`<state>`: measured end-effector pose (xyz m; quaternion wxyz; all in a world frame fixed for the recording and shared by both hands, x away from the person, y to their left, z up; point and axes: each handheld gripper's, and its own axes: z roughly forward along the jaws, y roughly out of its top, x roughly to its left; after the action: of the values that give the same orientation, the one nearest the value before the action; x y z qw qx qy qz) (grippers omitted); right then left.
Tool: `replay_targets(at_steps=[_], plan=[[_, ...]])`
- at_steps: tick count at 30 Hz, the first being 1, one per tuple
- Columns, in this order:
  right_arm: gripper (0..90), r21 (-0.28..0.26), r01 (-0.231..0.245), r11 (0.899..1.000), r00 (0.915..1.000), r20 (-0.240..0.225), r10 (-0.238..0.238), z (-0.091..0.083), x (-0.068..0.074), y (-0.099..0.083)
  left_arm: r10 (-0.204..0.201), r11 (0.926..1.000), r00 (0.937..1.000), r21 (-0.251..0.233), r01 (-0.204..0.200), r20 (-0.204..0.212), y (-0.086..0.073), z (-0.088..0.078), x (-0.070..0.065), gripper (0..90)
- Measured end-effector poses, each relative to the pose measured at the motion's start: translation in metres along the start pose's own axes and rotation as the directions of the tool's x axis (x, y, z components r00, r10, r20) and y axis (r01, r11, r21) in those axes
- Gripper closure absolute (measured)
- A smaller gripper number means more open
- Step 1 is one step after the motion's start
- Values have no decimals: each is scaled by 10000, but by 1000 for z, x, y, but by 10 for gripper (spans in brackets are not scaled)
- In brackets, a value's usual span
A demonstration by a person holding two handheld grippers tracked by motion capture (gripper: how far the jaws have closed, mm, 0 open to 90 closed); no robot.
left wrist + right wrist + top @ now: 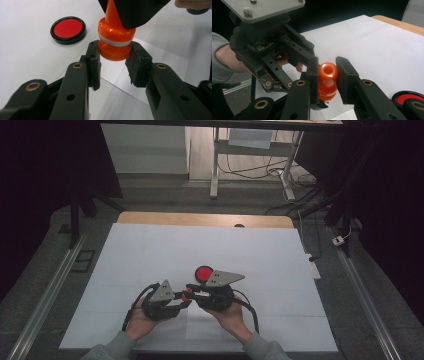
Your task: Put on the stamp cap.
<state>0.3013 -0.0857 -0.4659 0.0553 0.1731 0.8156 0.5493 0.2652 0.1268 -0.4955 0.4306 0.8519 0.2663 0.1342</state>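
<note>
An orange stamp (186, 295) with a white band is held above the table between both grippers. My left gripper (115, 62) is shut on its wide base (113, 51), pads pressing on both sides. My right gripper (327, 72) is shut on its rounded handle (328, 71), and its black body (135, 12) covers the handle's top in the left gripper view. In the high view the left gripper (181, 300) and right gripper (191, 292) meet tip to tip near the table's front. A round red ink pad (203, 273) with a black rim lies just beyond them.
A large white sheet (150, 250) covers the table; the wooden edge (150, 217) shows at the far side. A smaller white paper (205, 322) lies under the hands. The ink pad (68, 29) sits left of the stamp in the left gripper view.
</note>
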Motion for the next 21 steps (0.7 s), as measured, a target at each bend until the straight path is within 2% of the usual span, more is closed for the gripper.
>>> replay_targets(at_steps=[21], plan=[[724,178,-19,9998,10000,-62,20,3,0,-3,6,10000,10000,-63,-6,-34,0,-1,0,647]])
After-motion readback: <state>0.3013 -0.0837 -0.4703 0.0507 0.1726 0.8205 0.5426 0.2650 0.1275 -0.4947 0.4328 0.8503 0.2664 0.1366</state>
